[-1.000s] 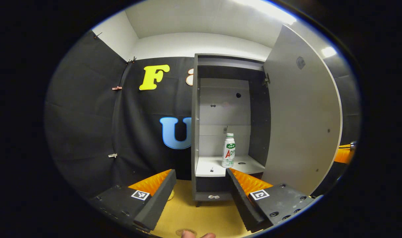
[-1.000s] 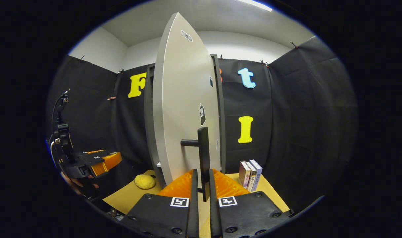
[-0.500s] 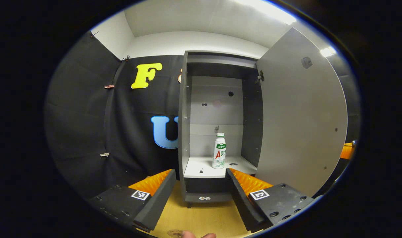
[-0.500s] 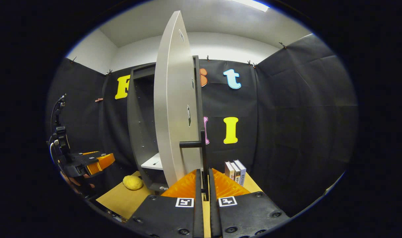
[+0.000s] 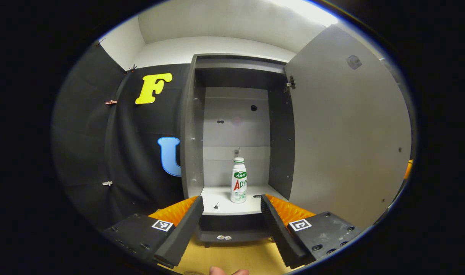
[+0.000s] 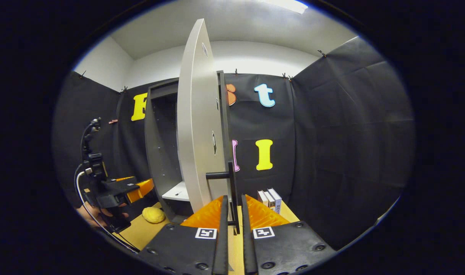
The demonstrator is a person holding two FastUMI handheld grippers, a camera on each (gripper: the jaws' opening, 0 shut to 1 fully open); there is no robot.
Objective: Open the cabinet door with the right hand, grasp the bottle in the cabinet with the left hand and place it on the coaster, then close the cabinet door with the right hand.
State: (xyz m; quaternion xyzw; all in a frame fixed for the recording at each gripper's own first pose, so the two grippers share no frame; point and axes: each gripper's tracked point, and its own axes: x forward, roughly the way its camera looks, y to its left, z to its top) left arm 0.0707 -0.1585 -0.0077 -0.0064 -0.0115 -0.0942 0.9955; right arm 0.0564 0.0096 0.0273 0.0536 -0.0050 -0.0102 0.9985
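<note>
A small white bottle (image 5: 238, 185) with a green cap stands upright on the cabinet's (image 5: 194, 126) pale bottom shelf. My left gripper (image 5: 232, 209) is open, in front of the shelf and short of the bottle, which lines up between its fingers. The grey cabinet door (image 5: 347, 133) stands swung wide to the right. In the right gripper view the door (image 6: 196, 126) is seen nearly edge-on, and my right gripper (image 6: 232, 214) is shut on its black bar handle (image 6: 231, 191). The left gripper (image 6: 131, 187) and the hand holding it appear at the left there.
The cabinet rests on a wooden tabletop (image 5: 232, 259). A yellow sponge-like lump (image 6: 153, 215) lies on the table left of the cabinet. Three books (image 6: 269, 200) stand upright to the right, behind the door. Black cloth walls close in the booth.
The right gripper has pulled the door farther open by the handle. The left gripper has shifted right and closer, so the bottle now sits centred between its fingers.
</note>
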